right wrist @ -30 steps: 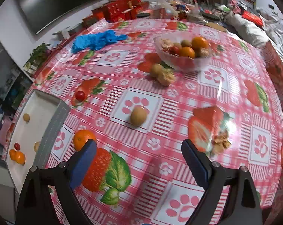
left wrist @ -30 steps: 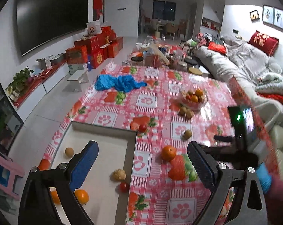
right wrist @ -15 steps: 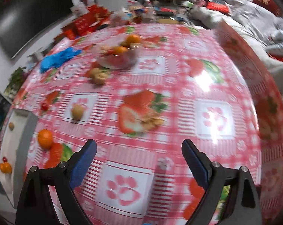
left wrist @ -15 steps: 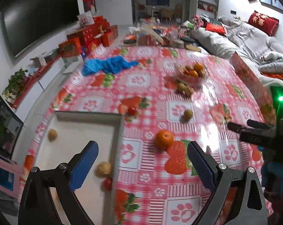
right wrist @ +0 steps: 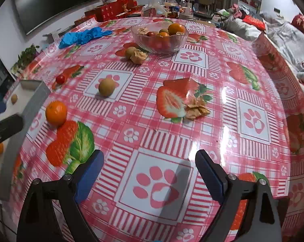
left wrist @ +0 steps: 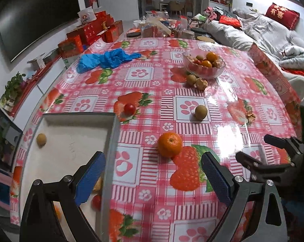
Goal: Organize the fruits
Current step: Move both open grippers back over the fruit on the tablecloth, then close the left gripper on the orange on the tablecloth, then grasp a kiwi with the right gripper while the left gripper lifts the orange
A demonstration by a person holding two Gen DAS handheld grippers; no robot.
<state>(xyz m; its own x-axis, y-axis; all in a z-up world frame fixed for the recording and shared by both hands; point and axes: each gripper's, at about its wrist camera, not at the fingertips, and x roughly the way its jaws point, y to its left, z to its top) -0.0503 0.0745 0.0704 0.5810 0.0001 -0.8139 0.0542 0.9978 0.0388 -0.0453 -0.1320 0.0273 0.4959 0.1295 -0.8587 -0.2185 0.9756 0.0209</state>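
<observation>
An orange (left wrist: 169,144) (right wrist: 56,113), a brown round fruit (left wrist: 201,112) (right wrist: 106,87) and a cherry tomato (left wrist: 129,109) (right wrist: 60,79) lie loose on the pink checked tablecloth. A glass bowl (left wrist: 204,71) (right wrist: 159,44) of fruit stands farther back, with two husked fruits (left wrist: 196,81) (right wrist: 136,54) beside it. A white tray (left wrist: 71,133) (right wrist: 33,95) at the left holds several small fruits. My left gripper (left wrist: 153,171) is open and empty, just short of the orange. My right gripper (right wrist: 149,170) is open and empty above a paw print.
Blue cloth (left wrist: 105,59) (right wrist: 82,36) lies at the table's far left. Dry husk scraps (right wrist: 196,106) lie mid-table. Red gift boxes (left wrist: 91,32), clutter and a sofa (left wrist: 273,32) lie beyond the table. The right gripper's body (left wrist: 273,157) shows in the left wrist view.
My left gripper has moved forward and right, closer to the orange. My right gripper swung right, then back toward the middle of the table. Both stayed open.
</observation>
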